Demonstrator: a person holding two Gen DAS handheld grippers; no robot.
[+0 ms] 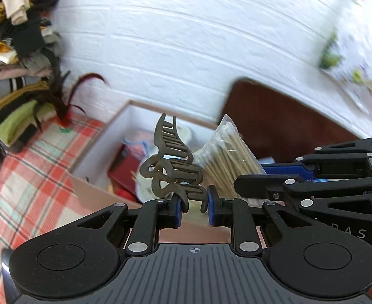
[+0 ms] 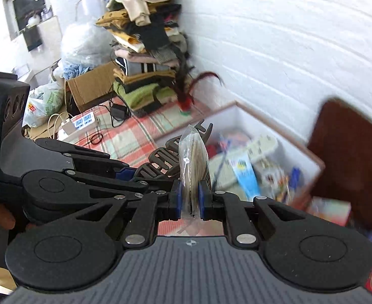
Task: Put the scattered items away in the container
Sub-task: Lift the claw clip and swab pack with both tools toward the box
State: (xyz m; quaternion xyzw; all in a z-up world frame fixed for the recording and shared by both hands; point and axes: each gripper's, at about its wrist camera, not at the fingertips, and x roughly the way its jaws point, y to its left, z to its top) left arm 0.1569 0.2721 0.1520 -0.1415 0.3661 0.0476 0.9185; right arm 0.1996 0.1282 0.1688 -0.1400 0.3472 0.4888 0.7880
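Left gripper (image 1: 194, 206), jaws nearly closed, pinches a brown hair claw clip (image 1: 172, 167) by its lower teeth; clip stands upright above the pads. Just to its right, the right gripper (image 2: 189, 197), jaws close together, clamps a clear bag of cotton swabs (image 2: 194, 159), bag edge-on & upright btwn the blue pads (image 2: 177, 197). Both items sit side by side, near touching. Ahead & below both grippers: open white cardboard box (image 1: 125, 129) w/ mixed clutter inside, blurred. Box rests on a red plaid cloth (image 1: 34, 167). Far left: stacked folded clothes (image 2: 145, 50) against a white brick wall (image 1: 186, 38).
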